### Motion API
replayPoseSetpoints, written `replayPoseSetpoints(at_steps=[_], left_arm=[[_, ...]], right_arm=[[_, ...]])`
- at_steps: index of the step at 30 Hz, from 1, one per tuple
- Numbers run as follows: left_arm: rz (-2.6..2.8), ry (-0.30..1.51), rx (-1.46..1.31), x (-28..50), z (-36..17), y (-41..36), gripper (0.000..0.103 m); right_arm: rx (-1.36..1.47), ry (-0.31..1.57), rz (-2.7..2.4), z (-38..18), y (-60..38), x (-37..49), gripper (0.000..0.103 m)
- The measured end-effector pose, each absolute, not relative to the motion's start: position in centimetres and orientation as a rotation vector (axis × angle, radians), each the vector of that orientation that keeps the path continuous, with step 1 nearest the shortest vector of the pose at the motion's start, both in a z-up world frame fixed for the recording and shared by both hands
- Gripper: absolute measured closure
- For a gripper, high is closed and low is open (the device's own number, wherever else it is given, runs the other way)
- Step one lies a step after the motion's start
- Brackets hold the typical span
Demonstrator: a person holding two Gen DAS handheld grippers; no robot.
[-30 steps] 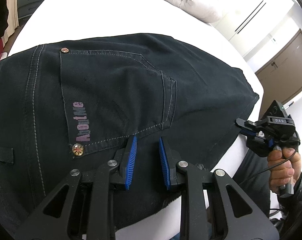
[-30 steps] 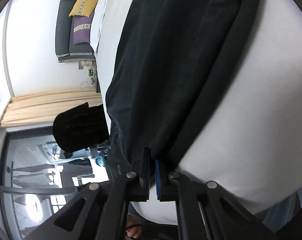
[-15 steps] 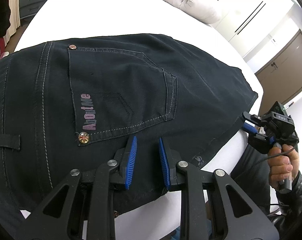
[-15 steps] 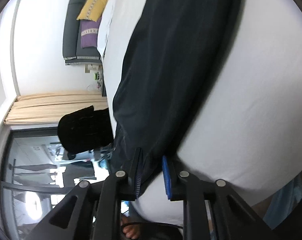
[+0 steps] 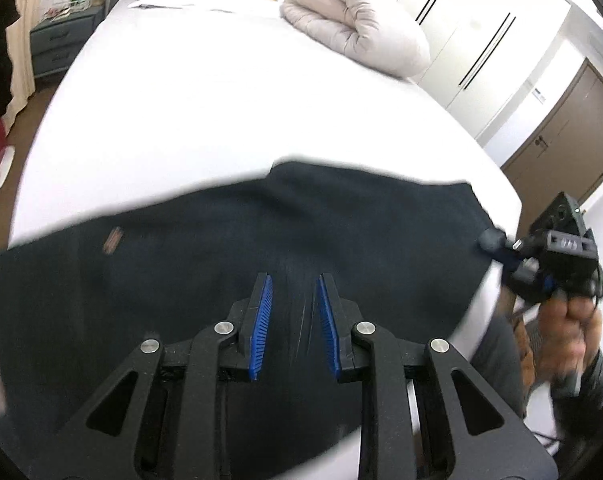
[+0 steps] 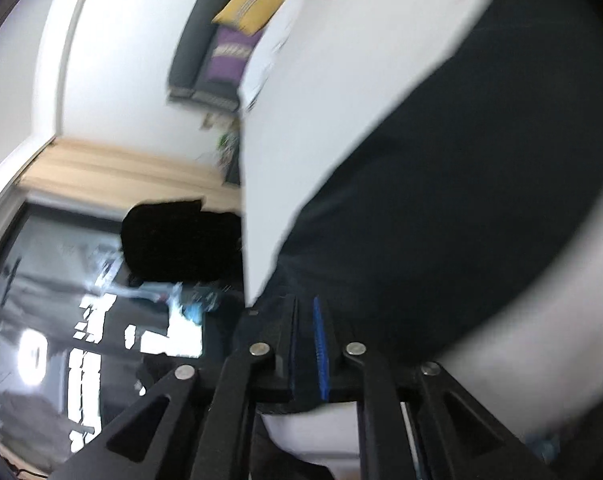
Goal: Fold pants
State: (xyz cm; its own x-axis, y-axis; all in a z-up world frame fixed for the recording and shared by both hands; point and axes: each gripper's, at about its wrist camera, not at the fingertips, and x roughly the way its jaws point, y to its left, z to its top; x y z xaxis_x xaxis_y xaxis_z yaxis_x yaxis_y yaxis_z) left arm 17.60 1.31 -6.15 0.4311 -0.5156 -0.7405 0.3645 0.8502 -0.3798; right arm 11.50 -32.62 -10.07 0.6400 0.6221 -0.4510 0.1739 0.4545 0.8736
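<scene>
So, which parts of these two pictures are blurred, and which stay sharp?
Left wrist view: the pants are smeared, the fingers sharp, the far duvet fairly clear. Right wrist view: nearly everything is smeared, the bed included; only the fingers look crisp.

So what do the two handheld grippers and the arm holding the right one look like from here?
The left gripper has black, triangulated finger links with silver pivot screws and ribbed blue pads. The right gripper is built the same way: black frame, silver screws, blue ribbed pad. Seen from the left wrist, the right gripper is a boxy black unit with a small green light and a thin black cable; the person's sleeve is dark grey.
</scene>
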Motion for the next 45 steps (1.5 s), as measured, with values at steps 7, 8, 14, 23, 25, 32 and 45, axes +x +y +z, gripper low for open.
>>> replayPoseSetpoints(at_steps=[7, 8, 14, 23, 25, 32, 45], left_arm=[[-0.472, 1.125, -0.140, 23.3, -12.0, -1.5, 0.081], [-0.481, 1.126, -0.192, 23.1, -12.8, -0.7, 0.081], [-0.471, 1.077, -0.309, 22.1, -12.8, 2.9, 0.083], [-0.417, 1.004, -0.372, 20.6, -13.3, 5.3, 0.083], [-0.415, 1.000, -0.366, 21.0, -13.1, 5.5, 0.083], [-0.414, 1.004, -0.359, 21.7, -13.6, 4.7, 0.083], [-0.379, 1.004, -0.304, 21.6, -13.8, 2.7, 0.083]], right_arm=[[1.151, 1.105, 0.404, -18.4, -24.9, 21.8, 0.095], [1.143, 1.118, 0.380, -19.2, -25.0, 22.4, 0.100], [1.222, 0.882, 0.132, -19.4, -35.4, 22.0, 0.103], [1.171, 0.876, 0.209, -14.5, -32.1, 22.6, 0.098], [1.099, 0.988, 0.349, -15.2, -25.6, 24.8, 0.098], [1.216, 0.985, 0.292, -20.1, -24.8, 28.7, 0.103], [1.190, 0.833, 0.285, -15.2, -31.9, 18.8, 0.098]])
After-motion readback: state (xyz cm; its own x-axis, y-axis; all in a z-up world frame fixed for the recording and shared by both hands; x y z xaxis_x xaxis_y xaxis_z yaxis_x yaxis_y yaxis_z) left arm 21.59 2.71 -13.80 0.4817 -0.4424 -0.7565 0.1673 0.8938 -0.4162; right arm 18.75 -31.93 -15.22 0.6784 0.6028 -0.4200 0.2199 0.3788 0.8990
